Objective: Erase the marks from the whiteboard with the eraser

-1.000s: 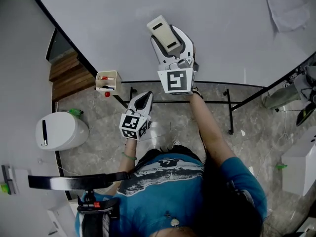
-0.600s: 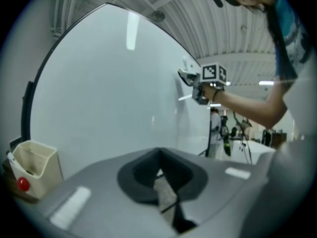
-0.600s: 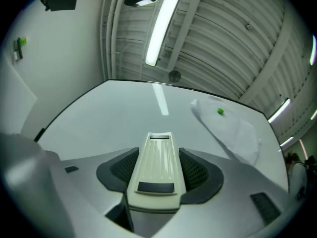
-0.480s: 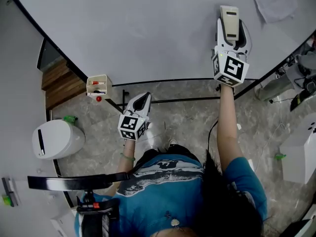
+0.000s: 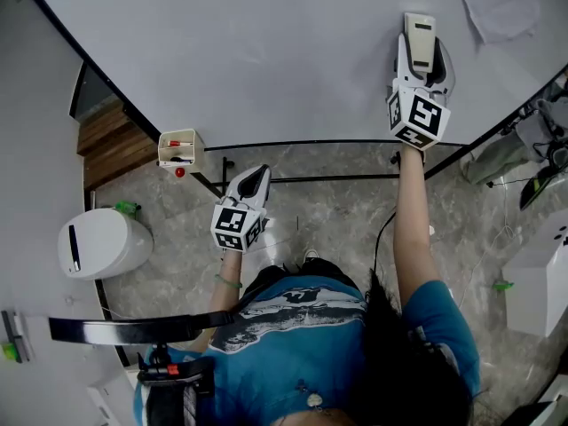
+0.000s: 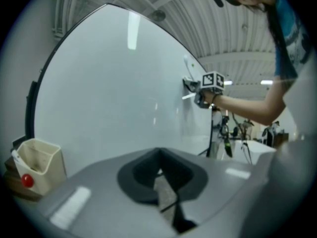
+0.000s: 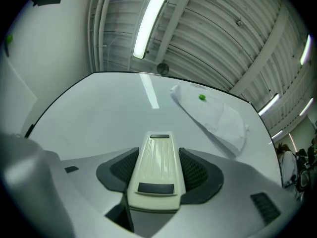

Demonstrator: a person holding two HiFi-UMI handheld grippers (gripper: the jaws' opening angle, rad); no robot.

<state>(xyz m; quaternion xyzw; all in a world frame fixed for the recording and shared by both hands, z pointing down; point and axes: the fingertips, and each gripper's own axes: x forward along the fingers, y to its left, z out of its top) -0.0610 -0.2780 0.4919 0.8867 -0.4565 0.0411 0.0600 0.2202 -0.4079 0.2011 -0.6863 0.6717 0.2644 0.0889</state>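
Observation:
The whiteboard [image 5: 266, 51] fills the top of the head view, and I see no marks on it. My right gripper [image 5: 420, 56] is raised against the board's right part, shut on a cream eraser [image 5: 419, 38]. In the right gripper view the eraser [image 7: 156, 170] lies flat between the jaws, pointing up the whiteboard [image 7: 109, 118]. My left gripper [image 5: 256, 180] hangs low below the board's bottom edge, shut with nothing in it. Its closed jaws face the whiteboard [image 6: 109, 93] in the left gripper view, where the right gripper [image 6: 190, 86] shows far off on the board.
A cream marker holder [image 5: 179, 147] with red-capped pens hangs at the board's lower left edge. A paper sheet [image 5: 497, 3] with a green magnet [image 7: 201, 97] is pinned at the upper right. The board's black stand [image 5: 311, 177] crosses the stone floor. A white bin [image 5: 102, 242] sits left.
My right gripper swept the eraser from the board's middle to its right side, then nudged slightly further up. The left gripper stayed put.

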